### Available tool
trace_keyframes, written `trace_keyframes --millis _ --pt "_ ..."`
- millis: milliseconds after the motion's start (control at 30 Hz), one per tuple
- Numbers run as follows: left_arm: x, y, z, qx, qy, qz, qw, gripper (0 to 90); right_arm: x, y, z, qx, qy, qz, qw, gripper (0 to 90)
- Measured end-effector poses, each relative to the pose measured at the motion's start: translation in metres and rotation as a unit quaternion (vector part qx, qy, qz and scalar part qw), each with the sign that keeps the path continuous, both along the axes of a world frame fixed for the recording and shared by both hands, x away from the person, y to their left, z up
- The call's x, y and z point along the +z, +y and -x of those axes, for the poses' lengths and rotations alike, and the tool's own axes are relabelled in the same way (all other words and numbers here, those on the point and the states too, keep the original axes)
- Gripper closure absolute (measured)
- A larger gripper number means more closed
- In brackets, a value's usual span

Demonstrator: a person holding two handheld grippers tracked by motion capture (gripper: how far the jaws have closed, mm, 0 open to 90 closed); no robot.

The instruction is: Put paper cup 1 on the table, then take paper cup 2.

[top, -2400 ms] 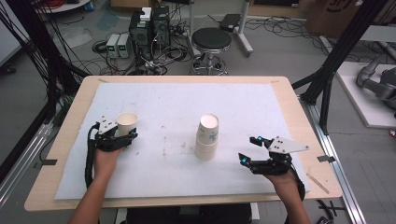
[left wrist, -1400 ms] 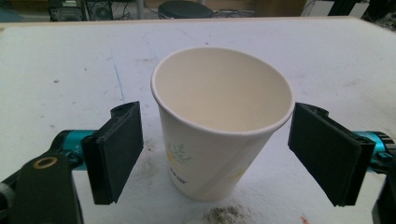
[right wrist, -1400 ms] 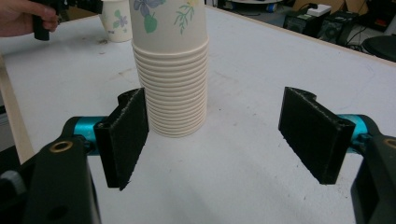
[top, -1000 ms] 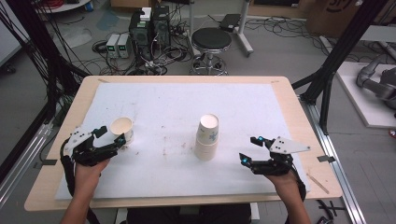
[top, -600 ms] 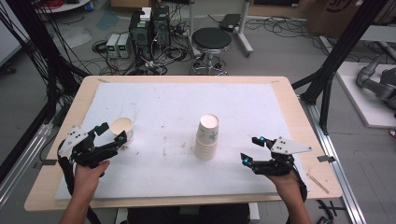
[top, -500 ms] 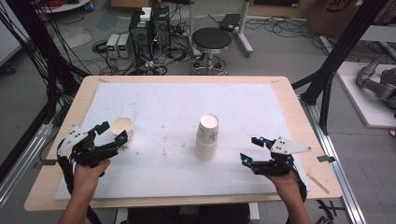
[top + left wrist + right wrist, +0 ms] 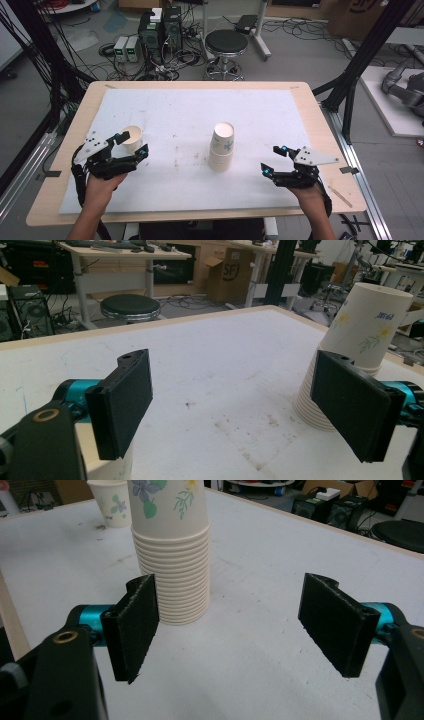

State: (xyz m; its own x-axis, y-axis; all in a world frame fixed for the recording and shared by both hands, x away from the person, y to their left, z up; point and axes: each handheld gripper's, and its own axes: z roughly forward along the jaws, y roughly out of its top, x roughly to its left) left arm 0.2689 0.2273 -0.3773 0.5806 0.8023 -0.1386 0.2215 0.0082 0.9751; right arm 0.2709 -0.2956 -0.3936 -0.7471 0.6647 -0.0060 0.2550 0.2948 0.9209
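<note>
A cardboard box at twelve o'clock carried the letters "SFJ"; the blue print on the top cup was unreadable.

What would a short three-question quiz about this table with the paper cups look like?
1. True or false: the single cup stands upright with its mouth up.
2. The stack of cups stands: A) upside down, B) on its side, C) mouth up.
3. Which gripper is closer to the single cup?

Key
1. True.
2. A: the closed bottoms face up.
3. The left gripper, jaws open beside the cup; the right gripper rests open, apart from the stack on the white mat.
</note>
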Motion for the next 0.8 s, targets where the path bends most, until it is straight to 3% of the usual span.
trace_keyframes --millis 333,800 --pt "-0.0002 0.0023 0.0013 -0.019 -0.021 0.003 0.9996 17.1 0.0018 0.0008 0.0000 -0.001 -0.003 0.005 1.0000 24.9" --pt "-0.0045 -0.0023 0.0013 -0.036 -0.018 -0.005 0.9992 17.5 0.0020 0.0017 -0.0009 0.002 0.001 0.001 1.0000 24.8"
